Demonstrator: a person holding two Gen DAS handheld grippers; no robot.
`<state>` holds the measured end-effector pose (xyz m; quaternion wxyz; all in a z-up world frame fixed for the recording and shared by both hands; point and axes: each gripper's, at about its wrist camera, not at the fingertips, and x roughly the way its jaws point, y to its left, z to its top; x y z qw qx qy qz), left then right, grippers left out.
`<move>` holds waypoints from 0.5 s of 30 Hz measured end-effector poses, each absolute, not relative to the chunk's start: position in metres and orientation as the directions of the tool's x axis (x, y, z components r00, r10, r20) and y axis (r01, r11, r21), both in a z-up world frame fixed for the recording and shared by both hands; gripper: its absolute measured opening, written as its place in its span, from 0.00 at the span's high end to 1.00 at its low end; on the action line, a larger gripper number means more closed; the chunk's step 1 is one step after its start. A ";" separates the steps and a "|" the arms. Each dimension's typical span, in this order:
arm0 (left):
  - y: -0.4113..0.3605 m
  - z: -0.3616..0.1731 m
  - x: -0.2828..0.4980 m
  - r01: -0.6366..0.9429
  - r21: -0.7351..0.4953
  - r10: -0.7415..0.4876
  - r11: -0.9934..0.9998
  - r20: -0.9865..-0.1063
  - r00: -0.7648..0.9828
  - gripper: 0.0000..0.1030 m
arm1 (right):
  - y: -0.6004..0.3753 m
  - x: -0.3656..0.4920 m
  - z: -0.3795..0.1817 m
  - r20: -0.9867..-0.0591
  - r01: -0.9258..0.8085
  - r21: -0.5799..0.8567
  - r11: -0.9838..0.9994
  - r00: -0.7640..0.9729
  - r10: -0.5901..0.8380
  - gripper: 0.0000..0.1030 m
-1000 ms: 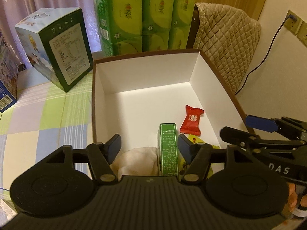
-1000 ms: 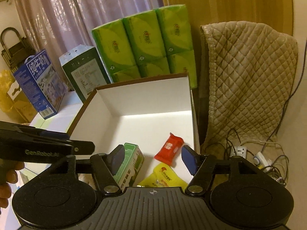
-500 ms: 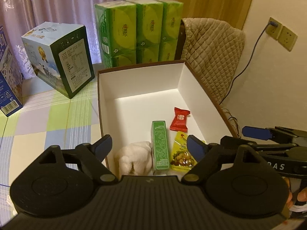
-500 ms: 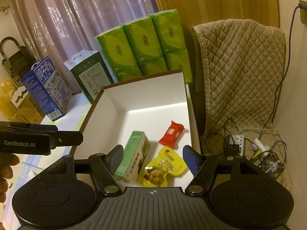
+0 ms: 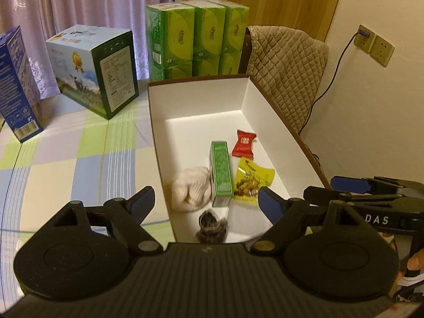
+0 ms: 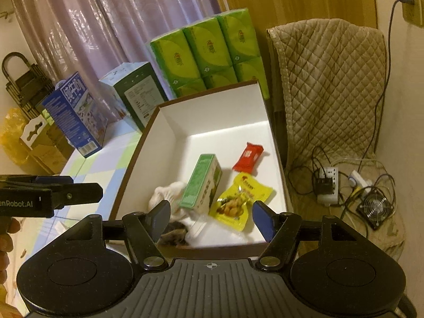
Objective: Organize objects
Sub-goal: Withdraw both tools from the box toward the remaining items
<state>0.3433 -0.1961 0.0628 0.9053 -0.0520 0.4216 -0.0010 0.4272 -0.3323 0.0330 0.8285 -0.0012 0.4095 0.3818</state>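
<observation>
Both grippers pulled back; box [image 5: 267, 111] contents ahead of spread left gripper [image 5: 206, 202].

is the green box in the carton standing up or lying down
Lying down: the green box rests on a long side on the white carton floor, between the cream cloth and yellow packet.

Box [image 5: 201, 98]: matt white card inside, brown rim. Yellow pouch [image 5: 250, 182] and red wrapper [image 5: 243, 147]: glossy plastic film. Green carton [image 5: 220, 173]: printed paperboard. White bundle [image 5: 192, 192]: soft cloth. Tabletop [image 5: 79, 164]: checked cloth cover. Chair cover [image 5: 287, 61]: quilted fabric.
</observation>
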 end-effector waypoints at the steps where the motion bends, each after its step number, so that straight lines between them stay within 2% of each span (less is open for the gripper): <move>1: -0.194 0.063 0.338 -0.044 -0.097 -0.047 0.994 -0.764 0.643 0.20 | -0.333 0.422 0.033 -0.680 -0.634 0.311 0.708 0.372 0.631 0.36; 15: -0.159 0.053 0.274 -0.052 -0.121 -0.063 0.991 -0.786 0.615 0.20 | -0.319 0.352 0.028 -0.719 -0.640 0.286 0.713 0.349 0.601 0.36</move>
